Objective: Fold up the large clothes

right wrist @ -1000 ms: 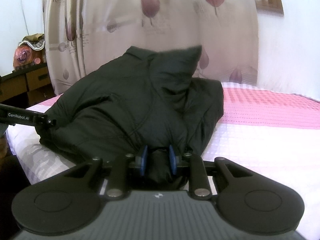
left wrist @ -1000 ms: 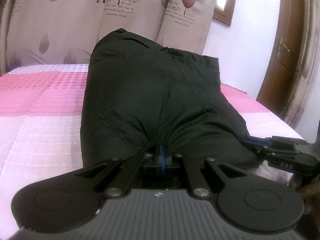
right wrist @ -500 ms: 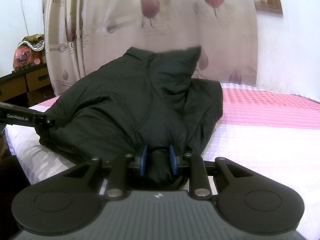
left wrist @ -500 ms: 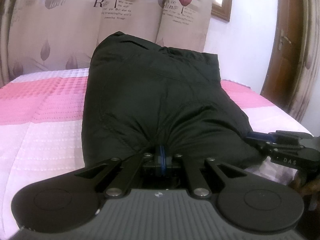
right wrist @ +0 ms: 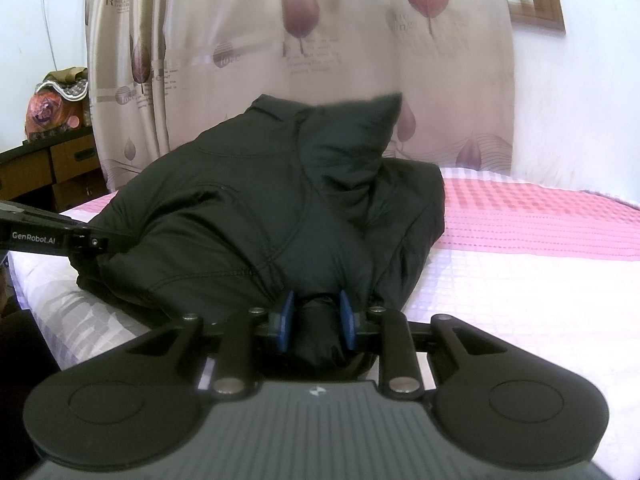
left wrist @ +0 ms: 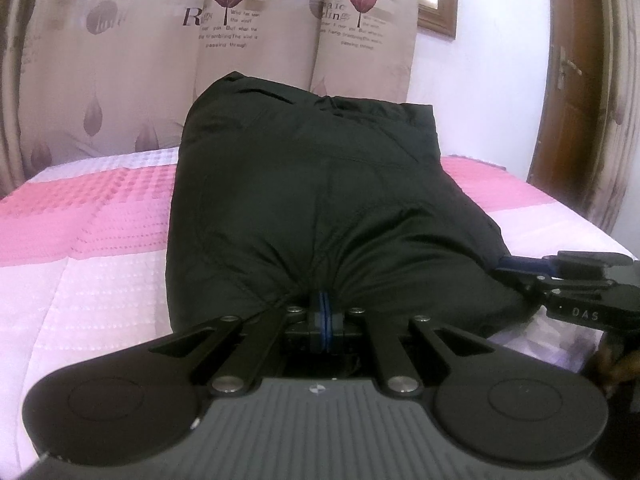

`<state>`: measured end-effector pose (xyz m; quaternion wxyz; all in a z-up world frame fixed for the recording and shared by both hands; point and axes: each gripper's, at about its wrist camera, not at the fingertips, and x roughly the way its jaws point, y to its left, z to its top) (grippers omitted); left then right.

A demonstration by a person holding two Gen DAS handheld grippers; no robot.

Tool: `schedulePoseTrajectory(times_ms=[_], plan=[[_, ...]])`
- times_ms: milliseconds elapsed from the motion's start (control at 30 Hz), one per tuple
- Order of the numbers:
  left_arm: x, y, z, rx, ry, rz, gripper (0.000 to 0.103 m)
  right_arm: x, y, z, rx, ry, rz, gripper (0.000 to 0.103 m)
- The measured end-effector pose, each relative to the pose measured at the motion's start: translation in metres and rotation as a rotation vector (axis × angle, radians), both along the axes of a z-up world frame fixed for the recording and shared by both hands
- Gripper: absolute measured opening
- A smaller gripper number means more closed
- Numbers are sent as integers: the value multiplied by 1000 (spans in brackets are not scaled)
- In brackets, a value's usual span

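You've got the black jacket bunched on the bed right ahead of both tools, left hand-held gripper pinched tight on its hem, right hand-held gripper clamping a thick wad, barely shifted since a sec ago, so fold's w/o progress.

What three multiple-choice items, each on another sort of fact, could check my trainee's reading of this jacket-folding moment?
1. Where does the black padded jacket lie?
A. on the pink and white checked bedspread
B. on the floor
C. on a chair

2. What colour are the gripper pads?
A. red
B. blue
C. yellow

3. What is the right gripper doing?
A. hanging open above the jacket
B. gripping the curtain
C. pinching a bunched fold of jacket

Key: 1 A, bedspread shows all around the jacket; 2 B, blue pads flank the fabric; 3 C, black fabric fills the gap between the pads.
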<state>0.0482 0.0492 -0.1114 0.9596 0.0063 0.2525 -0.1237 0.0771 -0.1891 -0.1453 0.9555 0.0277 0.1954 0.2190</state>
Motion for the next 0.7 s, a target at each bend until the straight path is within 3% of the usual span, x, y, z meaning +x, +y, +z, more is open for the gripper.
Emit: schedulePoseTrajectory(times_ms=[567,700], plan=[[-2,-8,-1,73,-22,-9,11,2,1,2,13,11,-10,25],[-2,-10,-1,88,-26,-11,11,4,-1,10,27,47,-21,32]])
